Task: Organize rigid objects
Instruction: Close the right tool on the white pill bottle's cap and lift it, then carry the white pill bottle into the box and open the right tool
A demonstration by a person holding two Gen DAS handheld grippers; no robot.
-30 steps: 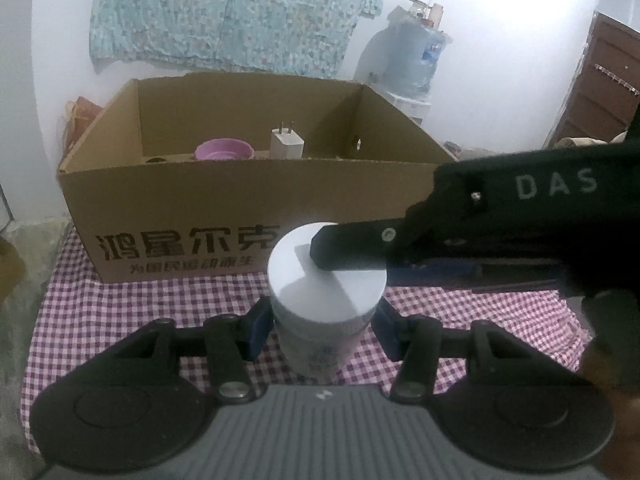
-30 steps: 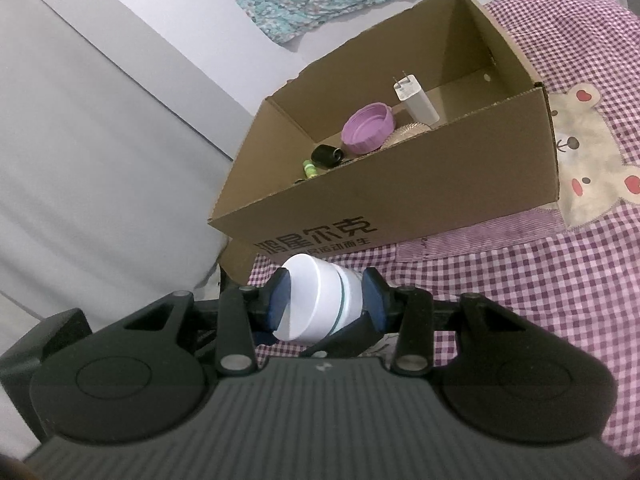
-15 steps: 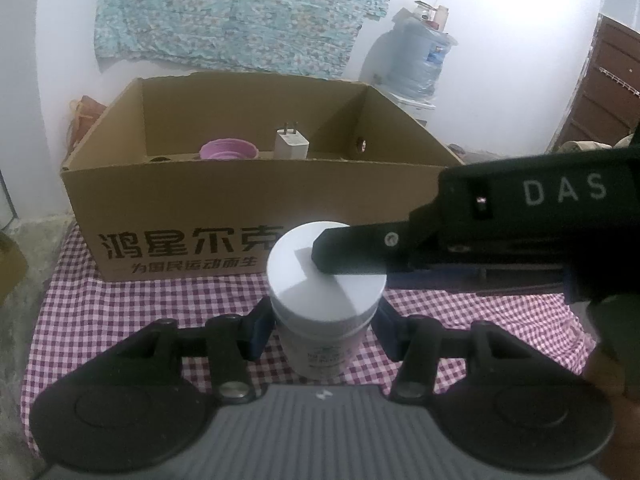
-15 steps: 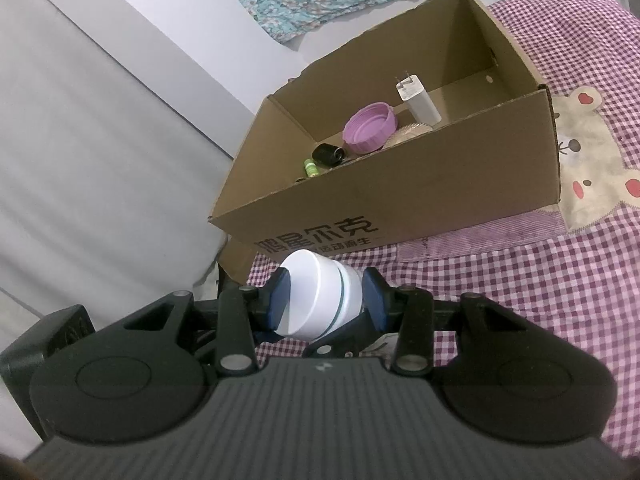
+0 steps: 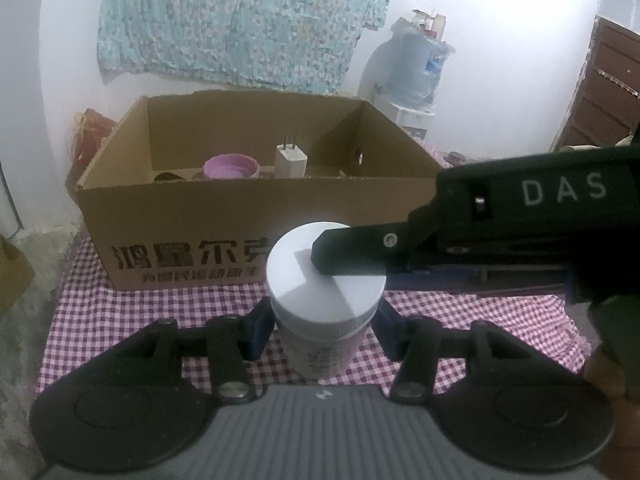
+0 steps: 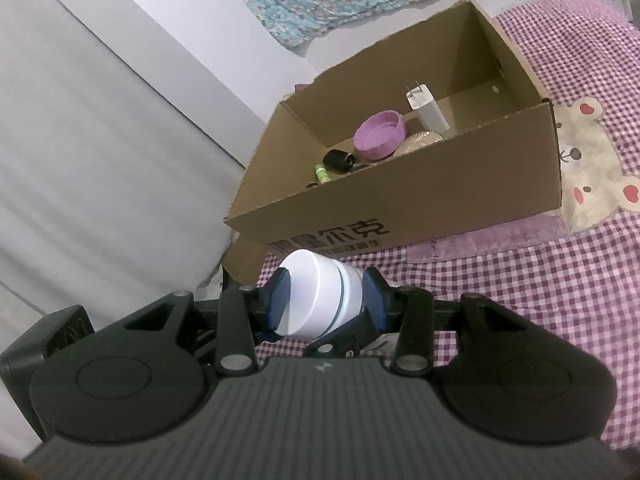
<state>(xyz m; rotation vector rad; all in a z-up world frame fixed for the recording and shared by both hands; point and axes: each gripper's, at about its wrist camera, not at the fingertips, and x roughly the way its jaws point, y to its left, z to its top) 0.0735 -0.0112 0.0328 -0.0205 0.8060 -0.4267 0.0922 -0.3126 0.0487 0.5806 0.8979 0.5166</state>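
**White jar held from two sides in front of the box**

The white jar is caught between both grippers at once, just above the checked cloth and in front of the cardboard box. The left gripper is closed partway around the jar's body, below the lid, with a blue pad pressed in on each side. The right gripper is clamped on the lid from the side, so in its own view the jar is seen tipped over, lid toward the left, with the blue pads tight against it. In the left wrist view that right gripper is seen reaching in from the right edge, its upper finger laid across the top of the lid.

Both grippers are angled downward toward the cloth. A bit of the person's hand can be made out at the right edge, behind the right gripper's body.

Inside the box, a purple lid, a white charger plug, a small black cap and a green item are seen lying on the bottom.
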